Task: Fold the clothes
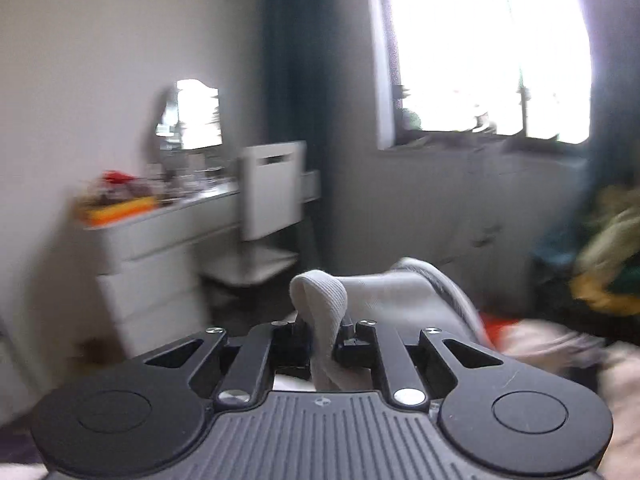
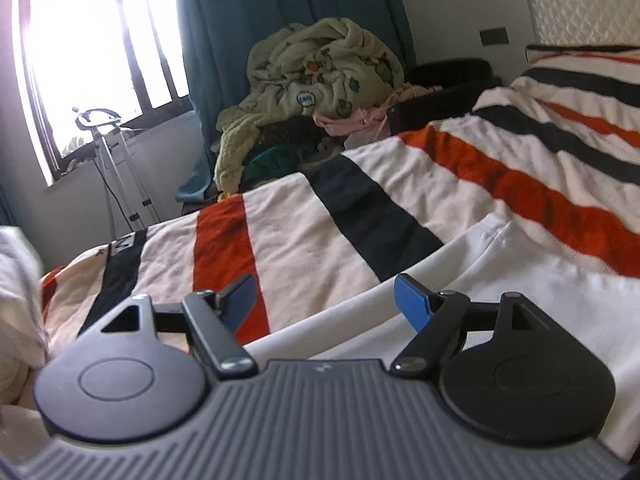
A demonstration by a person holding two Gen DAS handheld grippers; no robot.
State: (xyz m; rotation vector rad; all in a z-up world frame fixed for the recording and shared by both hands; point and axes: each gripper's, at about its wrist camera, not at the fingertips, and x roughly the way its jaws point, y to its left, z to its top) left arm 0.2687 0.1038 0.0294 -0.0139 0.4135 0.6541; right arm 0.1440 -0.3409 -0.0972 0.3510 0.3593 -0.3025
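**Left tongs clamp a white garment; right tongs spread wide over the bed**

Left wrist view: the left tongs (image 1: 322, 344) sit low in the centre of the frame, closed tight on a fold of the white ribbed garment (image 1: 372, 300). The cloth loops up above the fingertips and then drapes off toward the lower right. The scene behind is blurred. In the left half of the frame stands a white dresser (image 1: 160, 248) with cluttered small items on top and a mirror (image 1: 192, 116) above it. A white chair (image 1: 272, 200) stands just beside the dresser. A bright window (image 1: 488, 48) fills the upper right, with a dark teal curtain (image 1: 296, 80) to its left. At the right edge lies a blurred heap of yellow-green cloth (image 1: 608, 248).

Right wrist view: the right tongs (image 2: 328, 300) are spread wide with nothing between their blue pads (image 2: 412, 300). They hover just above a white garment (image 2: 520, 304) spread flat in the lower right of the frame, on a striped blanket (image 2: 360, 208) in cream, orange and black covering the bed. Whether the pads touch the cloth cannot be told. In the upper centre a pile of clothes (image 2: 320, 80) is topped by a pale green fleece. A teal curtain (image 2: 240, 20) hangs behind it, and a window (image 2: 100, 40) glares in the upper left. A quilted white headboard (image 2: 584, 8) shows in the upper right.
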